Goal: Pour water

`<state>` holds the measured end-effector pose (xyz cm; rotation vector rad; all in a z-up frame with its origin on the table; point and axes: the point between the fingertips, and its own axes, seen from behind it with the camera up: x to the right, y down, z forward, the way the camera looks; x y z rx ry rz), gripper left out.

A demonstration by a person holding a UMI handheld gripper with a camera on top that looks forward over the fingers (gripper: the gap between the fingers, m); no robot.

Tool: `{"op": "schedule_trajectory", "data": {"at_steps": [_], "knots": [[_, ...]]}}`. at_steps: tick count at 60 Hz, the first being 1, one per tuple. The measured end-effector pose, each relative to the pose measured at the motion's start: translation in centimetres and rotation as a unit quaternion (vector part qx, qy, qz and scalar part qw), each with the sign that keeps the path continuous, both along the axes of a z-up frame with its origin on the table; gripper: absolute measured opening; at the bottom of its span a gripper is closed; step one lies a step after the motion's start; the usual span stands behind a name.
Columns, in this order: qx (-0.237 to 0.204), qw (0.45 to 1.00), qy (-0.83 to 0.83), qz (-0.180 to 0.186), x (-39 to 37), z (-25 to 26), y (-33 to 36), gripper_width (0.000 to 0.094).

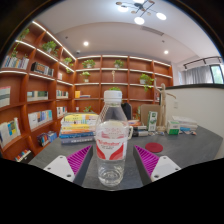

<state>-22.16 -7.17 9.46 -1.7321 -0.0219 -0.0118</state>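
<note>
A clear plastic water bottle point(113, 130) with a white cap and a red-and-white label stands upright on the grey table point(185, 150). It is between my two fingers, close in. My gripper point(113, 166) is open: the magenta pad of the left finger point(79, 158) and that of the right finger point(148, 160) each show a narrow gap to the bottle's sides. The bottle's lower part looks clear; I cannot tell its water level.
A stack of colourful books point(78, 124) lies on the table beyond the left finger. Small boxes and items point(180, 128) sit at the far right of the table. Wooden bookshelves point(30, 95) line the left wall and shelves with plants point(120, 75) the back wall.
</note>
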Motion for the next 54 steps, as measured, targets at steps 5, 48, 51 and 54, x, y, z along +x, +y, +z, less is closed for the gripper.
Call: {"op": "schedule_trajectory", "data": {"at_steps": [5,48,51,54], "knots": [[-0.01,1.0,0.002,0.01,-0.3,-0.8,1.2,0.0791],[-0.016,0.959,0.277,0.049,-12.2,3.1,5.2,0.0374],[-0.019,0.935,0.35,0.058,-14.1,3.9,6.3,0.0373],[-0.024,0.903,0.425,0.06,-15.2,4.6,7.5,0.0373]]}}
